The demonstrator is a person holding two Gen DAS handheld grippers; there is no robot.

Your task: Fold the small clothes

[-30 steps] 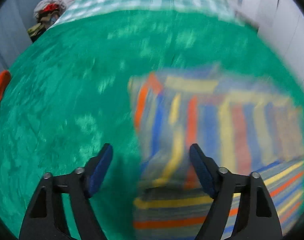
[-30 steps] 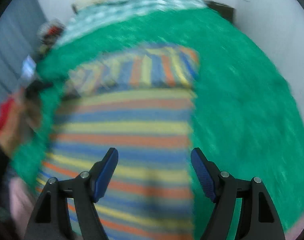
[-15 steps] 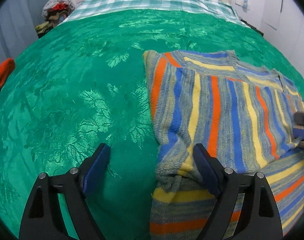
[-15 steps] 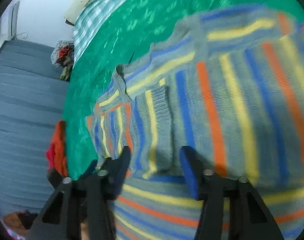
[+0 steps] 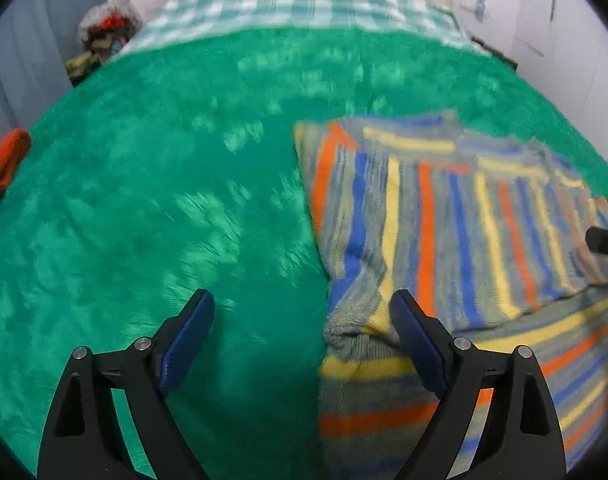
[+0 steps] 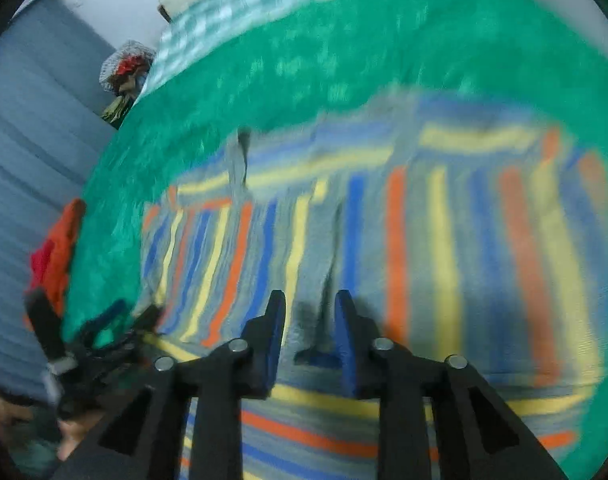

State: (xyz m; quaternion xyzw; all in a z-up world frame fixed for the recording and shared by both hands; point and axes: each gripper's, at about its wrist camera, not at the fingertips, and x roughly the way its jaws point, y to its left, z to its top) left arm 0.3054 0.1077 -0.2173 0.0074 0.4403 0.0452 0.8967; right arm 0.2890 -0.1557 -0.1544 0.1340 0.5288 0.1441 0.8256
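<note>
**Striped knit on the bed: handling and blind spots**

Nearest, left wrist view: left gripper (image 5: pixel 302 330) with fingers spread wide, having just been opening. Between them lies green cover and the bunched near-left edge of the striped knitted sweater (image 5: pixel 443 232) in grey, blue, orange and yellow; the pads press on nothing. Right wrist view: right gripper (image 6: pixel 308 330), fingers drawn in to a narrow gap, having closed earlier within the last second. Dark shadow and blur fill the gap, so whether a pinch of knit is caught there cannot be told.

The sweater lies flat on the green patterned bed cover (image 5: pixel 164 200), right of centre, a panel with stripes running away lying over a lower part with crosswise stripes.

Judgement: soft, limp, fairly light, stretchy, not fragile; it will sag and drag on the cover. Best hold: the ribbed edges or corners of a fold, both layers pinched together.

Hard to read: both views are smeared. Sweater's near hem is cut off by the frame. An orange cloth (image 5: pixel 4 168) sits at the bed's left edge; a heap of clothes (image 5: pixel 104 40) far off is unclear.
</note>
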